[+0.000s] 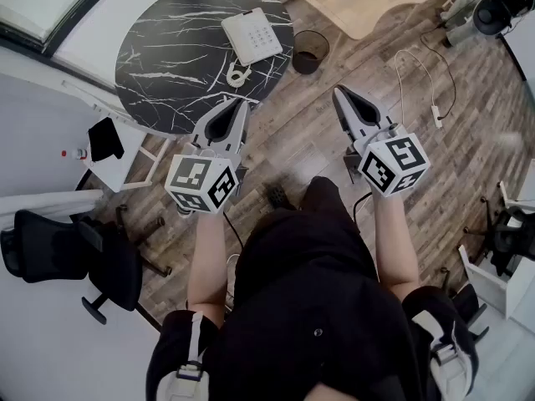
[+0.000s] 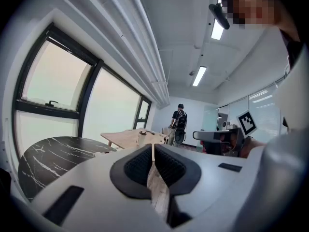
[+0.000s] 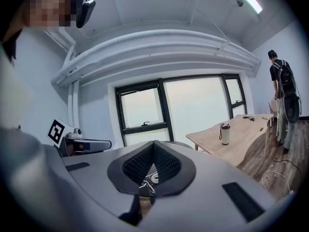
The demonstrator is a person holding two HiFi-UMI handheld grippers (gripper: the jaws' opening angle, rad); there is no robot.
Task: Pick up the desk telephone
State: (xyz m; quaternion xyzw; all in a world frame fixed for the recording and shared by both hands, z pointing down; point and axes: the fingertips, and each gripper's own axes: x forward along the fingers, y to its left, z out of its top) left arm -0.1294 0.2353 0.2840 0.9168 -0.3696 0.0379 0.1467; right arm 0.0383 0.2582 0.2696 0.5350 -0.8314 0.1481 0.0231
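Head view: left gripper and right gripper are seen with fingers pressed together, empty; desk telephone is left on table.

Bright, even light. Washed-out windows beyond right claw, ceiling strips glaring above left claw. Fisheye edges dark and curved; near claw bodies soft.

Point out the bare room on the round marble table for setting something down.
The black marble table is bare across its left half, from the window-side rim to the desk telephone. The right edge is crowded: the telephone and a small white object beside it.
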